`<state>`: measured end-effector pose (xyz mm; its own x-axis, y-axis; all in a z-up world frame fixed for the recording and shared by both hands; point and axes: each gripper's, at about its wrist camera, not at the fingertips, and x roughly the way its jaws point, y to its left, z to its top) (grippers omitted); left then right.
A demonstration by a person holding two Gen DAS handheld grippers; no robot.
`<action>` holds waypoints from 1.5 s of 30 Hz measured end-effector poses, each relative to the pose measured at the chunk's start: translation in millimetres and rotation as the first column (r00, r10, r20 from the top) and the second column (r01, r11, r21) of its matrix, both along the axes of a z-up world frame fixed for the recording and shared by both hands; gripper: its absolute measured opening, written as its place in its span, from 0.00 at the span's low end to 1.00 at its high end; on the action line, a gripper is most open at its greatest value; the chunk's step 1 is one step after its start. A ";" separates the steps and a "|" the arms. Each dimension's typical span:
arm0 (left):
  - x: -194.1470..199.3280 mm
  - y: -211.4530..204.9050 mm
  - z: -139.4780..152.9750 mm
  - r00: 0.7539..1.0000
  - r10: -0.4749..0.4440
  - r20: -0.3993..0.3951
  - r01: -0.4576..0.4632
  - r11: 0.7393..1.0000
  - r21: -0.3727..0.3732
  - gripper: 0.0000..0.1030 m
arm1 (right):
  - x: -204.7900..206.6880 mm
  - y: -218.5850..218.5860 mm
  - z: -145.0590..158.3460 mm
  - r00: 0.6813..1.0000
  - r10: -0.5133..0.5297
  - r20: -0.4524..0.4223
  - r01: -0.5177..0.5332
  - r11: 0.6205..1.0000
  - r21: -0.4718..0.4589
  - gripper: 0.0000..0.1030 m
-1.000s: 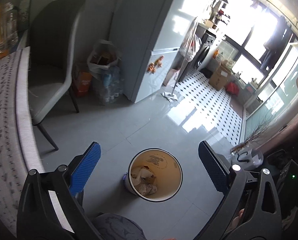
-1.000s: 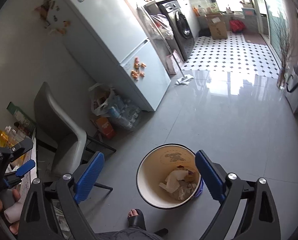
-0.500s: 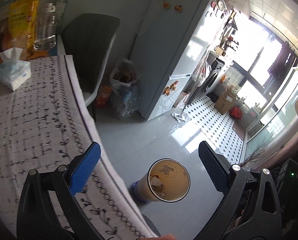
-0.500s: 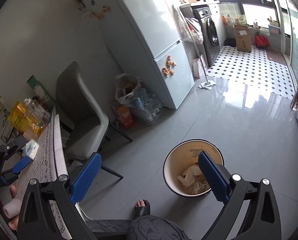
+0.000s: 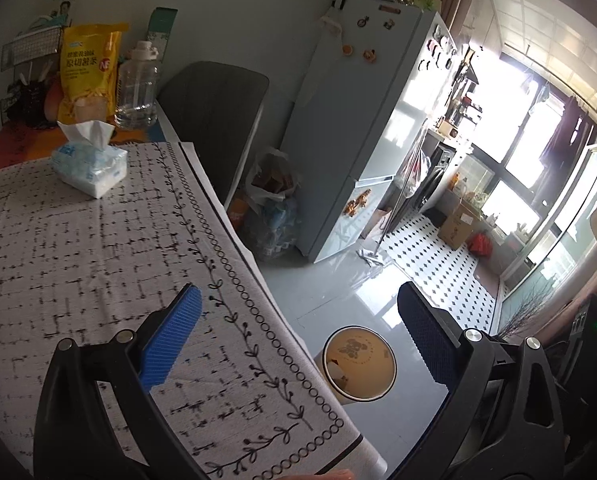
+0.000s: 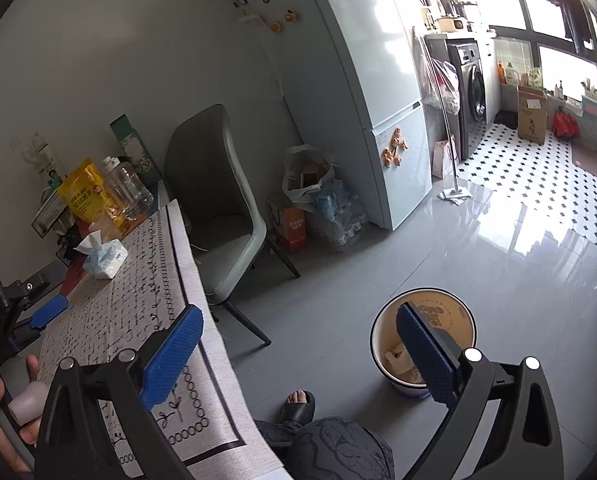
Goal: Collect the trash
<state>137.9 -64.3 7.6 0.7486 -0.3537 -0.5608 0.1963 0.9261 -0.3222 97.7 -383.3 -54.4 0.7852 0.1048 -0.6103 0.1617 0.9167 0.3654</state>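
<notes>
A round trash bin (image 6: 450,320) with a cream inside stands on the grey floor and holds crumpled paper (image 6: 396,360). It also shows in the left wrist view (image 5: 360,364), just past the table edge. My left gripper (image 5: 298,344) is open and empty, above the patterned tablecloth (image 5: 78,260) near the table's edge. My right gripper (image 6: 298,356) is open and empty, held above the floor between table and bin. The left gripper also shows at the left edge of the right wrist view (image 6: 38,316).
A tissue pack (image 5: 90,166), a yellow bag (image 5: 86,72) and a clear bottle (image 5: 136,88) stand at the table's far end. A grey chair (image 6: 218,208) stands beside the table. Bags (image 6: 314,200) lie by the fridge (image 6: 370,80). The person's foot (image 6: 298,400) is near the bin.
Both grippers have risen and swung left, away from over the bin. The table with its cloth has come into view under the left gripper. Both stay open.
</notes>
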 end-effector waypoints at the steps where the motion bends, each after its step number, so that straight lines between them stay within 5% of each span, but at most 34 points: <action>1: -4.8 3.3 1.9 1.000 0.004 0.007 -0.004 1.000 0.006 0.94 | -3.3 5.3 4.3 1.000 0.005 0.007 -0.005 1.000 -0.007 0.92; 25: -116.0 81.5 -3.2 0.983 0.166 0.081 -0.169 0.985 0.033 0.94 | -64.1 94.9 28.3 0.977 0.186 0.104 -0.179 0.981 -0.079 0.93; 45: -122.2 92.2 -4.0 0.976 0.195 0.094 -0.199 0.980 0.024 0.94 | -64.9 105.1 27.9 0.975 0.198 0.098 -0.189 0.977 -0.101 0.93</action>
